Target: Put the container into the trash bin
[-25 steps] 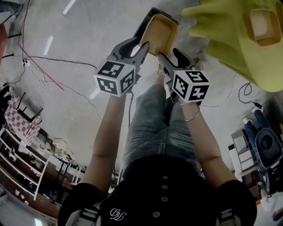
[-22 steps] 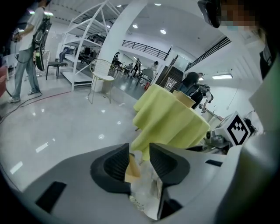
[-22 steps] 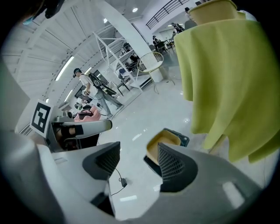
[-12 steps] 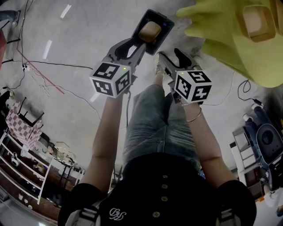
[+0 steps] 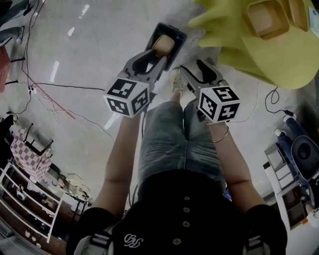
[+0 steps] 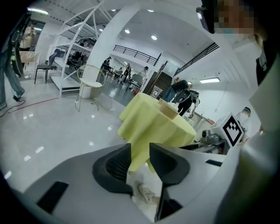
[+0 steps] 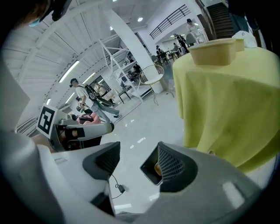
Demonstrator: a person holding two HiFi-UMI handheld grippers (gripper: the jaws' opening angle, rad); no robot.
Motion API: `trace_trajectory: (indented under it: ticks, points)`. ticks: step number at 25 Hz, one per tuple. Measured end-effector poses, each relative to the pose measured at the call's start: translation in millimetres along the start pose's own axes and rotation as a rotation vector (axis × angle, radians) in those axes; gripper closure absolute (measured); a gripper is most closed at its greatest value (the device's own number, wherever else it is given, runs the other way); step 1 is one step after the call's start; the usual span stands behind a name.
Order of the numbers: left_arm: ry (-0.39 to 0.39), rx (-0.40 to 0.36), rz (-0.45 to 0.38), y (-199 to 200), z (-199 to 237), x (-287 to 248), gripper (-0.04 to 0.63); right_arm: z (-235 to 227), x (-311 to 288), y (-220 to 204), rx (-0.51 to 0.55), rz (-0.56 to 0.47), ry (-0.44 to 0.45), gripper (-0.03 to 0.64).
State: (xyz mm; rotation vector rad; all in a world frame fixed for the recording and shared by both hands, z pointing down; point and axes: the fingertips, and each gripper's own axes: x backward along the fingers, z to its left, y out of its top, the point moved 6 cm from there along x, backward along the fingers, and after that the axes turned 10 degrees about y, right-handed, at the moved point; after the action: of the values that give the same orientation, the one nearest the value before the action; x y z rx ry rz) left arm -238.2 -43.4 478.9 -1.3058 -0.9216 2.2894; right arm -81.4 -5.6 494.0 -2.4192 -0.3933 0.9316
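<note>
Container binned, both grippers empty
Container (image 5: 163, 45) lay inside the dark bin (image 5: 174, 31) on the floor; left gripper (image 5: 149, 61) and right gripper (image 5: 195, 73) hung near, jaws apart, nothing between; yellow-draped table (image 5: 279, 55) beside.

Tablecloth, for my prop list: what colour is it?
Yellow-green tablecloth, best seen in the right gripper view.

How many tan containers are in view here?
3. One container lies in the black trash bin on the floor. A second container and a third container, cut by the frame edge, stand on the yellow table. Others may be hidden.
</note>
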Motion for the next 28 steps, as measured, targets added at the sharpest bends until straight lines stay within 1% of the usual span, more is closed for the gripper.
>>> trace_trajectory:
  ticks: [3,8,12,16,24,28]
  points:
    - [-0.029,0.003,-0.020,13.5,-12.8,1.0,0.465,5.0,11.4,15.8,0.018,-0.029,0.007,0.360]
    - [-0.060,-0.024,-0.055,39.2,-40.1,6.1,0.465,14.2,37.5,42.1,0.044,-0.077,0.027,0.360]
    - [-0.089,-0.005,-0.108,63.5,-63.9,5.1,0.465,13.3,56.3,68.1,0.071,-0.133,0.032,0.360]
    - [-0.129,-0.012,-0.150,89.8,-90.2,8.3,0.465,16.7,80.7,93.9,0.098,-0.183,0.026,0.360]
    - [-0.189,-0.069,-0.217,137.2,-141.5,0.4,0.465,1.7,136.0,144.1,0.148,-0.293,-0.008,0.360]
    - [-0.230,-0.098,-0.238,157.7,-166.2,-6.1,0.465,-4.6,160.1,165.0,0.180,-0.330,-0.022,0.360]
